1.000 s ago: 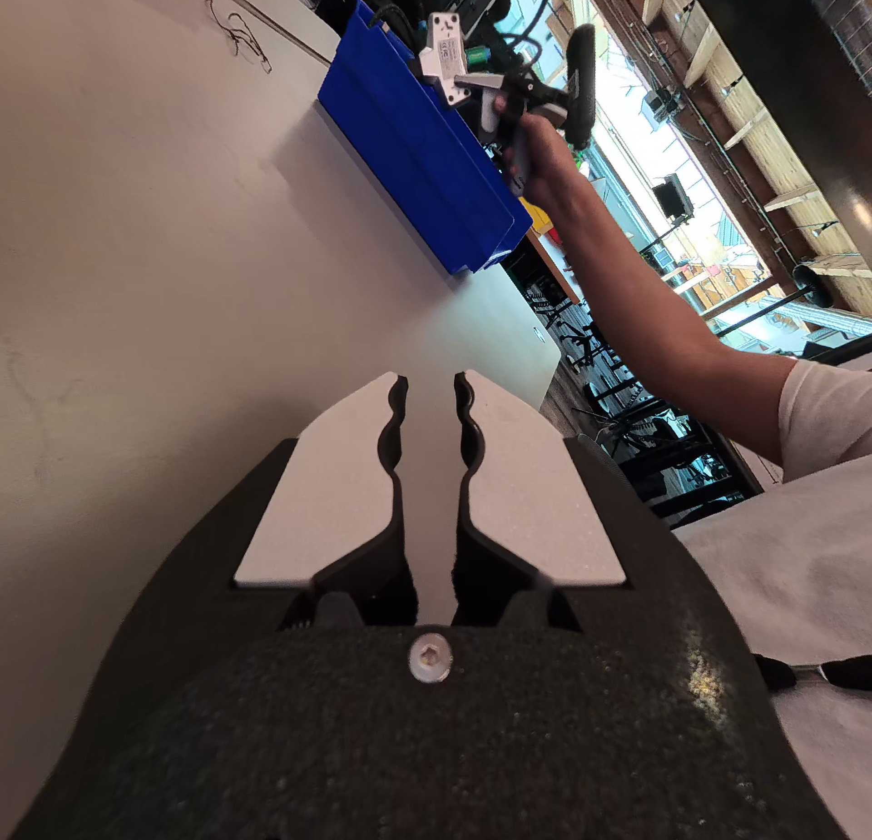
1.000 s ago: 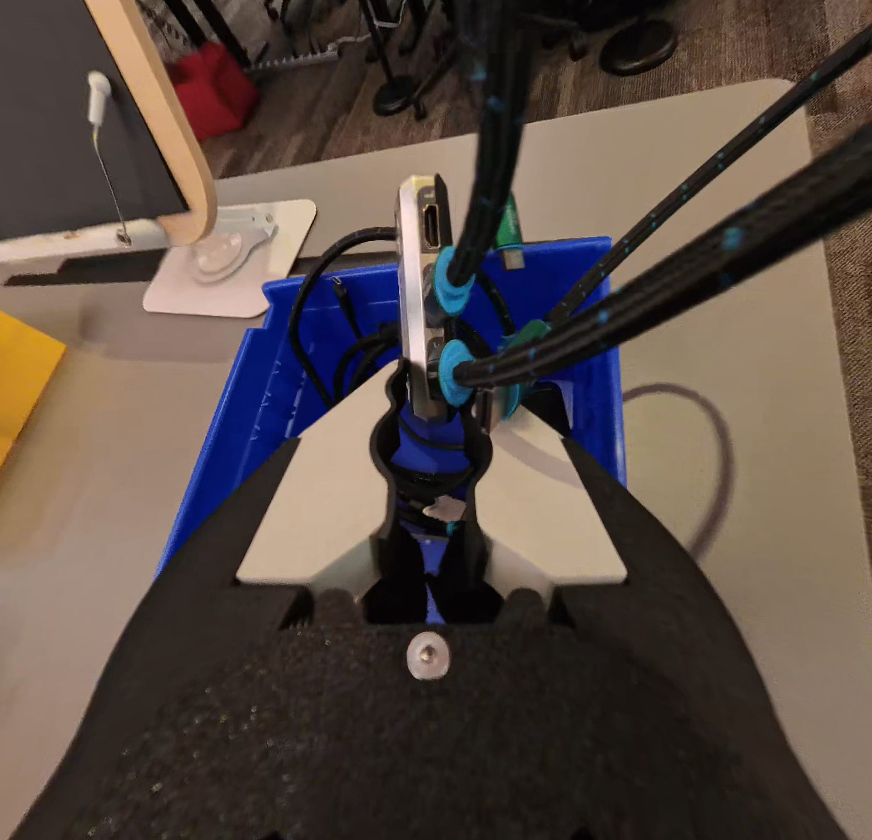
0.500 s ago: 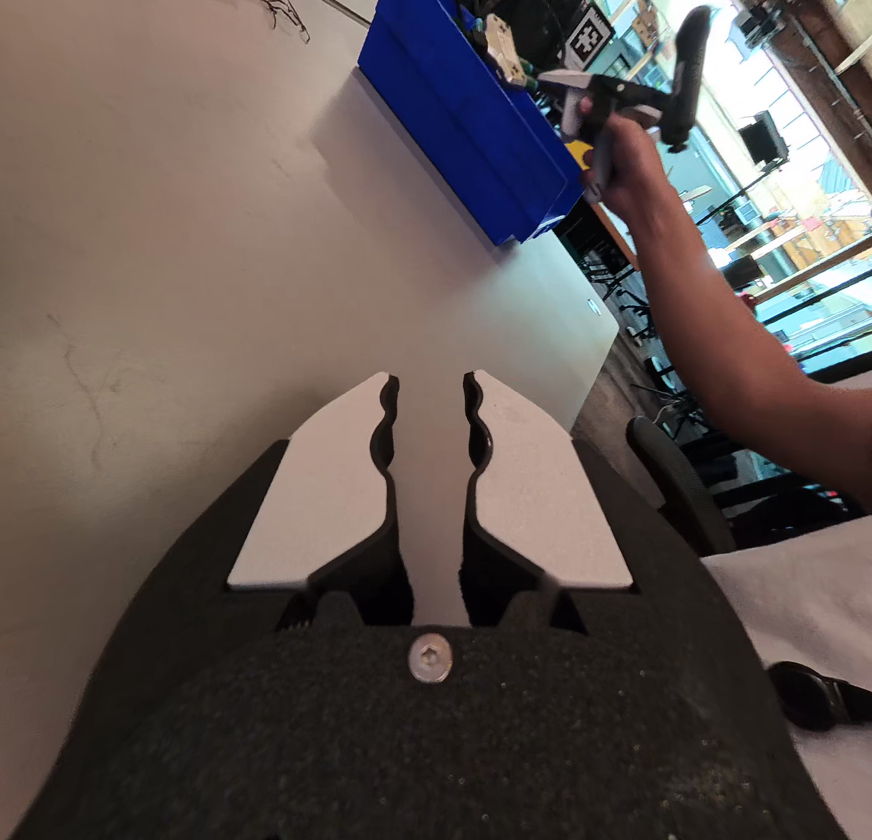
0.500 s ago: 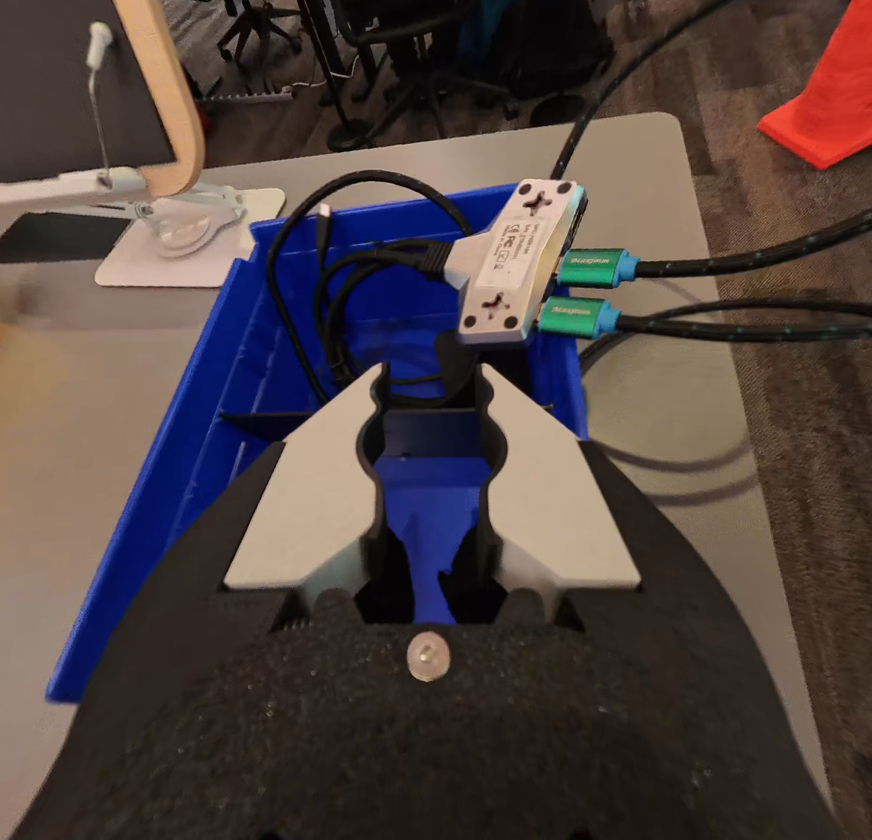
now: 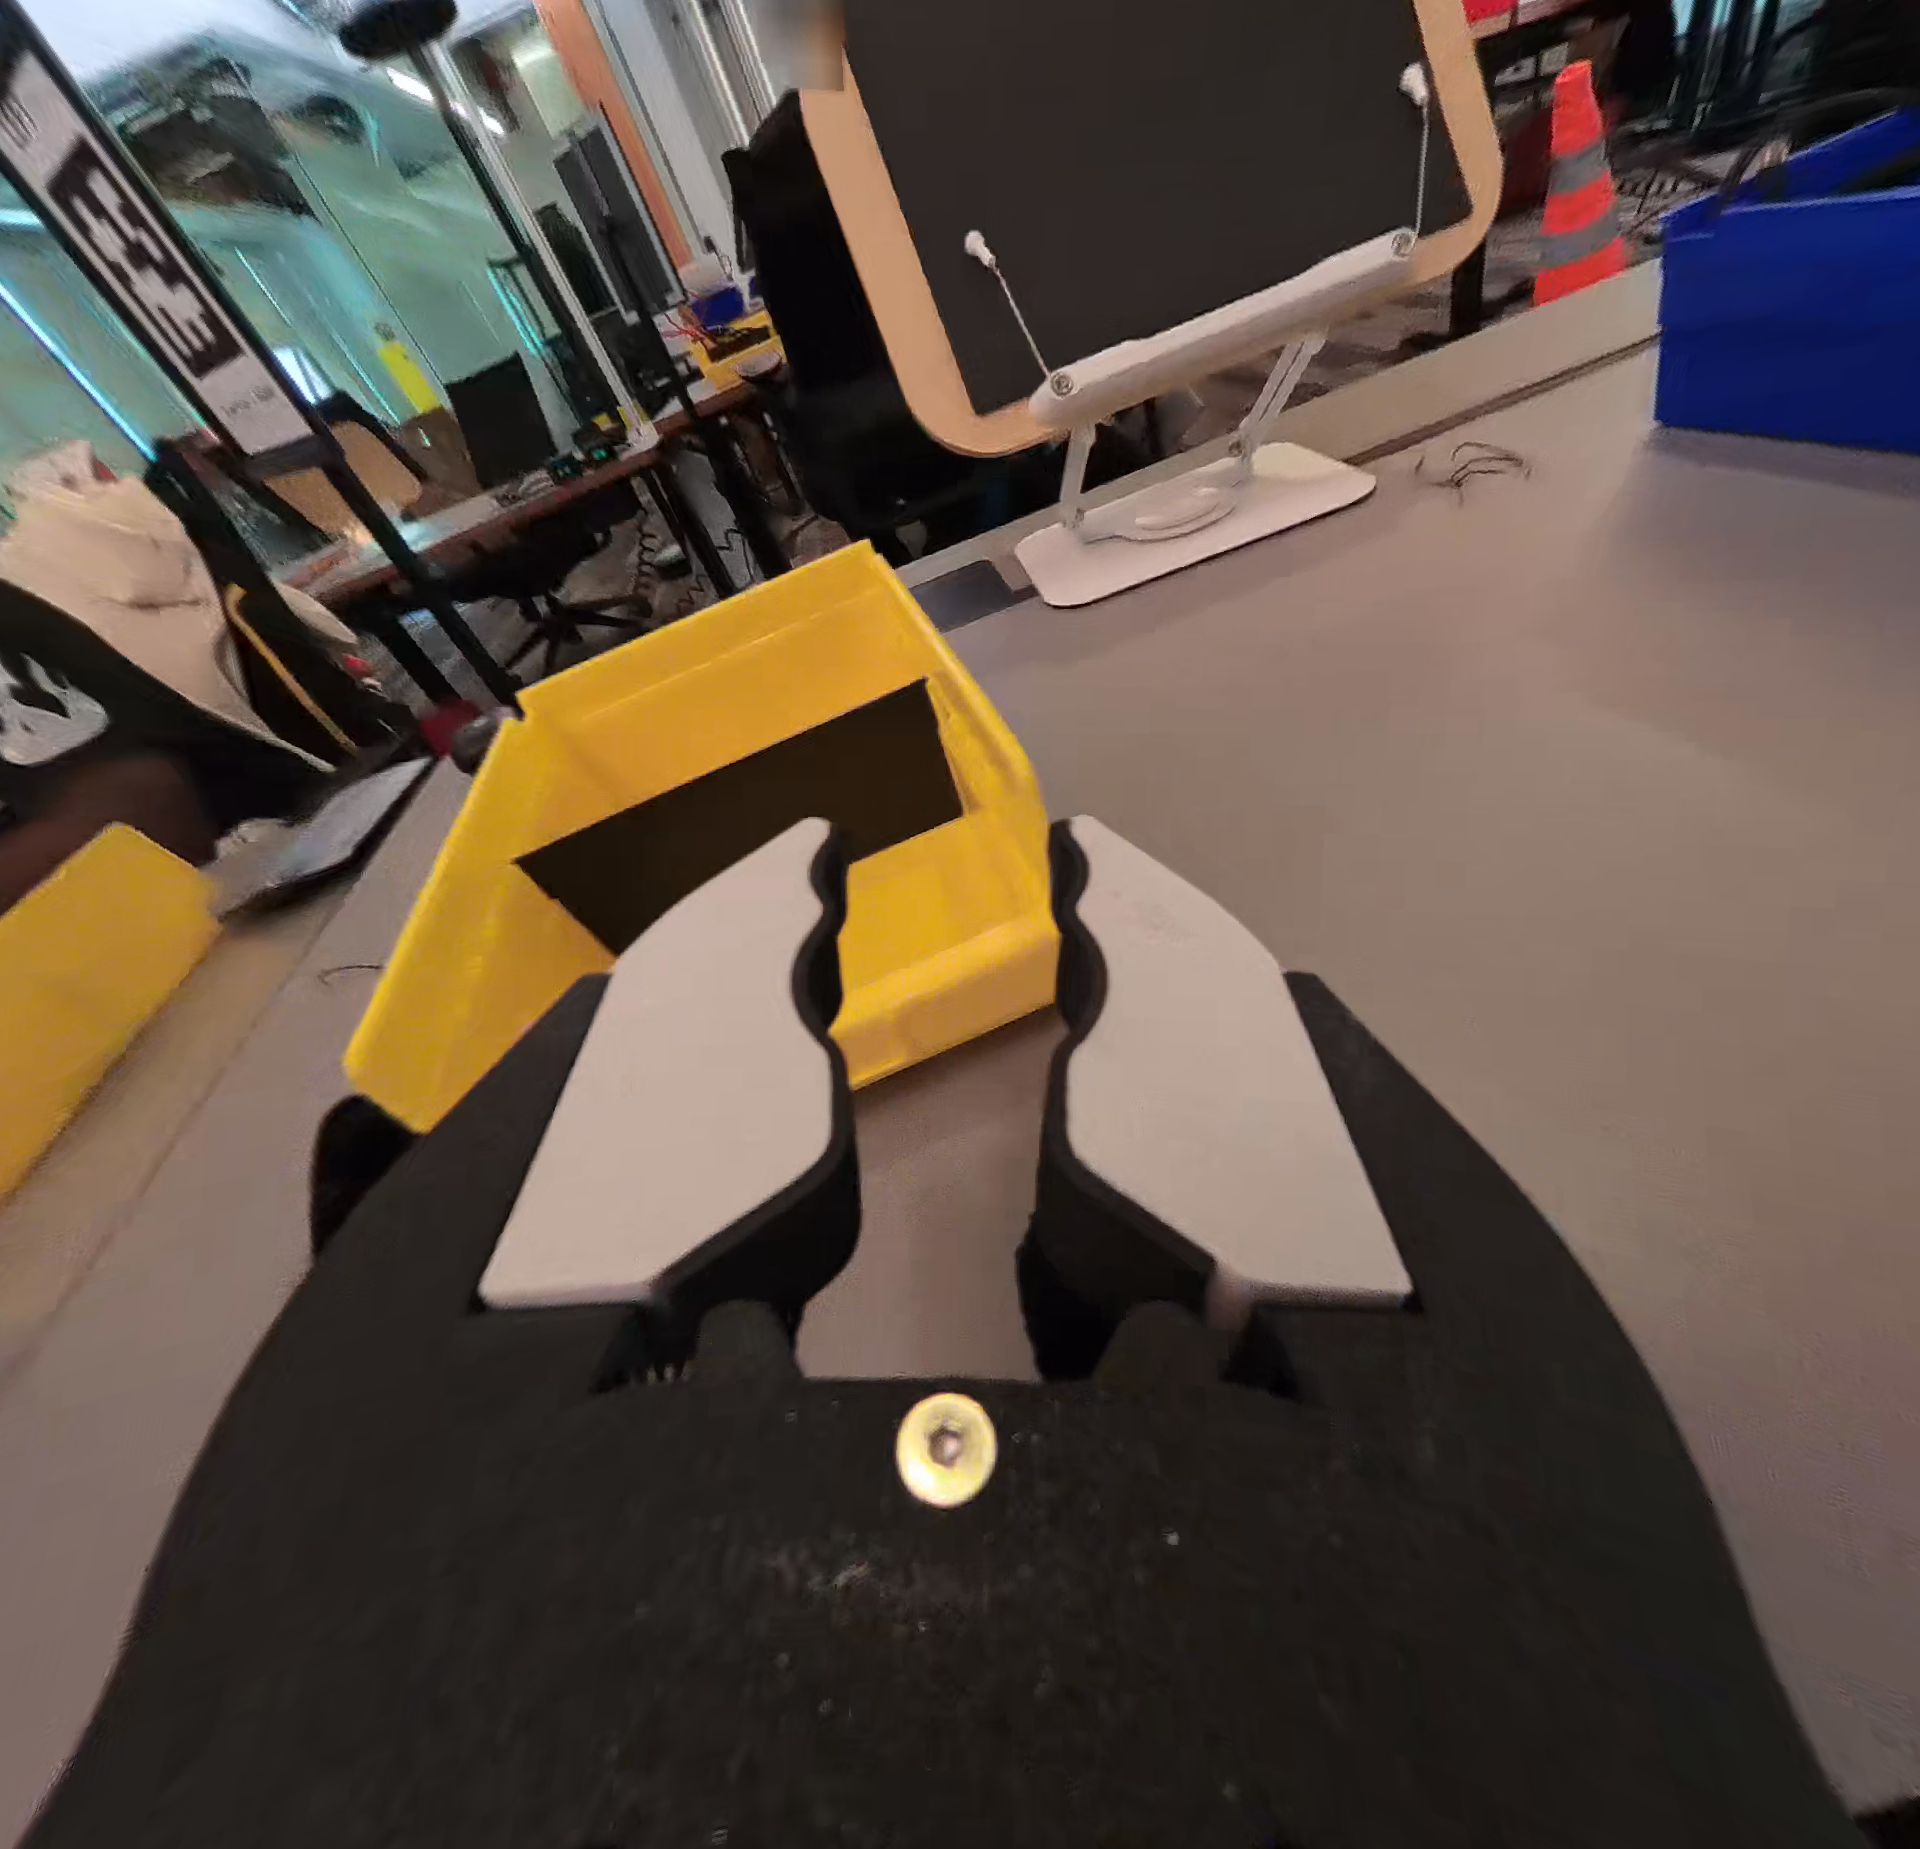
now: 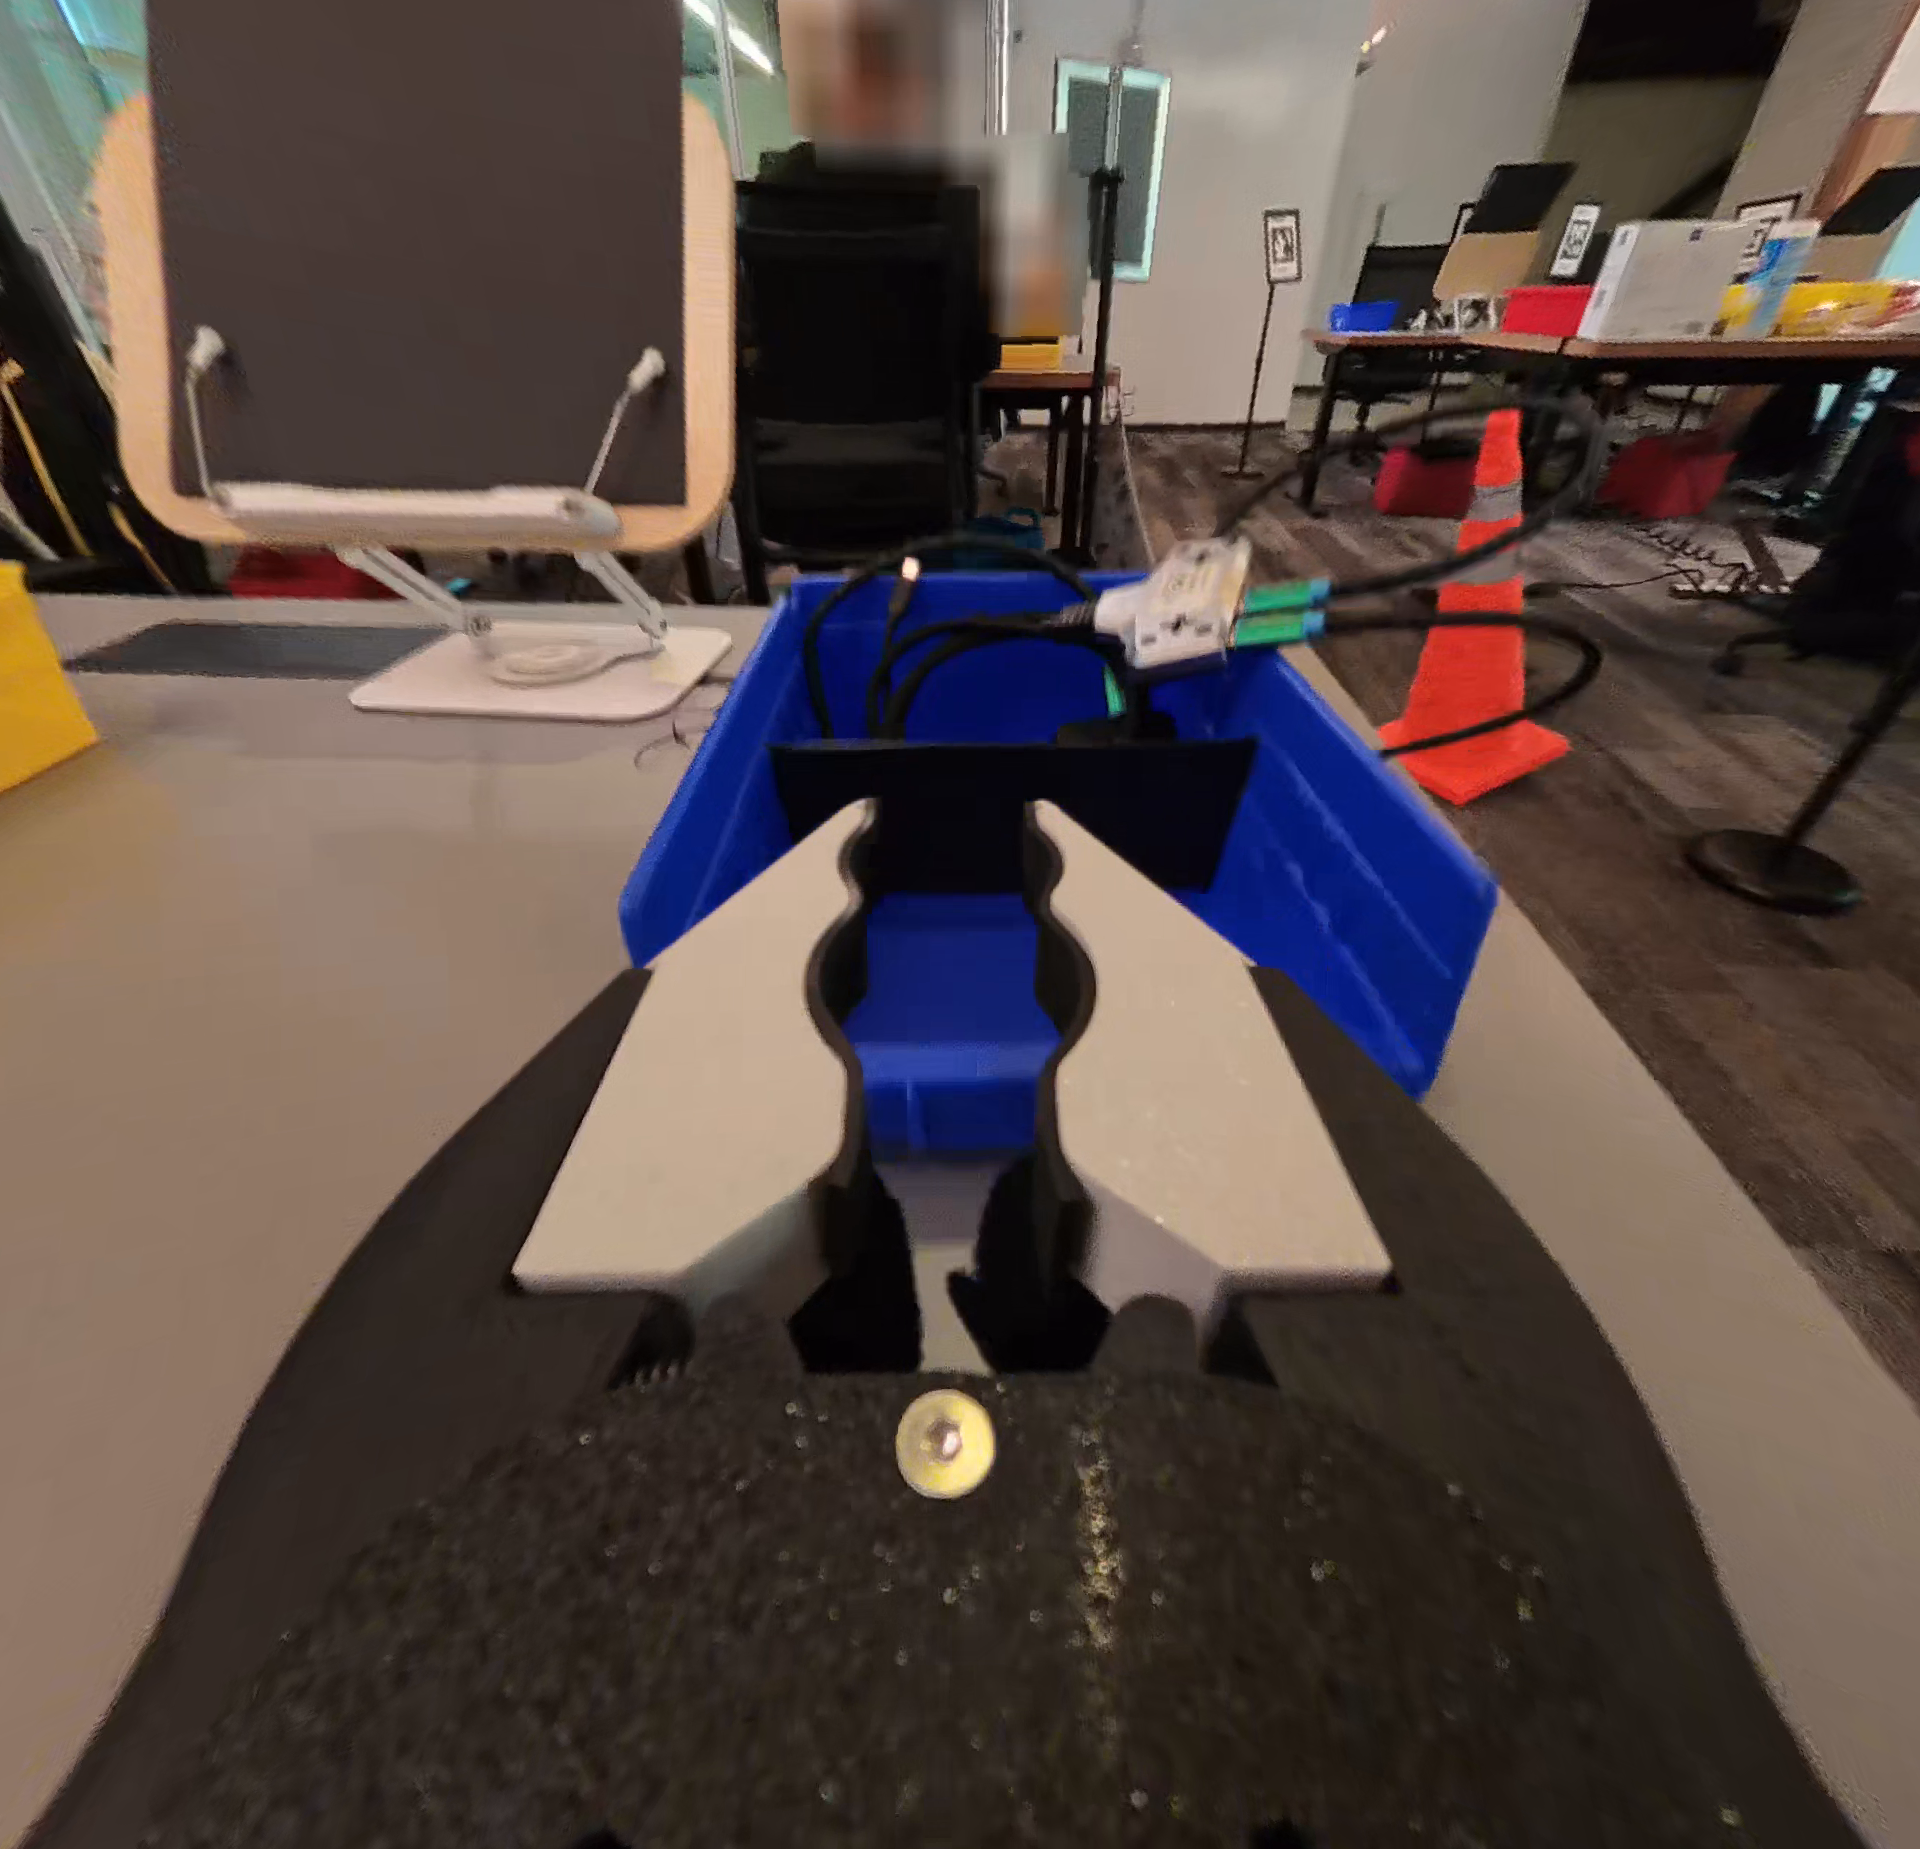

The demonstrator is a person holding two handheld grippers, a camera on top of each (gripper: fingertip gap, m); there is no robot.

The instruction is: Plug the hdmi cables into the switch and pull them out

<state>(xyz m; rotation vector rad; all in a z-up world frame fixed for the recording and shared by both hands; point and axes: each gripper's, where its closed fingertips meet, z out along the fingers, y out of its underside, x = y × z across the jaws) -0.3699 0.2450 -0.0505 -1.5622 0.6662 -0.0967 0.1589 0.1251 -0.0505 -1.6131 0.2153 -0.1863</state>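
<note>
In the right wrist view the silver switch [image 6: 1184,613] rests on the far right rim of the blue bin [image 6: 1340,895]. Two green-ended HDMI cables [image 6: 1283,615] are plugged into it and trail off to the right. Black cables [image 6: 883,646] loop inside the bin. My right gripper [image 6: 948,833] is open and empty, in front of the bin's near end. My left gripper [image 5: 940,849] is open and empty, just before a yellow bin [image 5: 717,864]. The blue bin's corner shows in the left wrist view [image 5: 1787,313] at the far right.
A tablet on a white stand [image 6: 436,365] stands at the back of the grey table [image 6: 260,916]; it also shows in the left wrist view [image 5: 1174,241]. Another yellow bin [image 5: 83,989] sits at the left. An orange cone [image 6: 1475,636] stands on the floor to the right. My right fingertips sit around 55 cm from my left ones.
My right gripper let go of the switch, left it on the bin's rim and drew back and lower. My left gripper swung from the bare table to face the yellow bin and opened wider.
</note>
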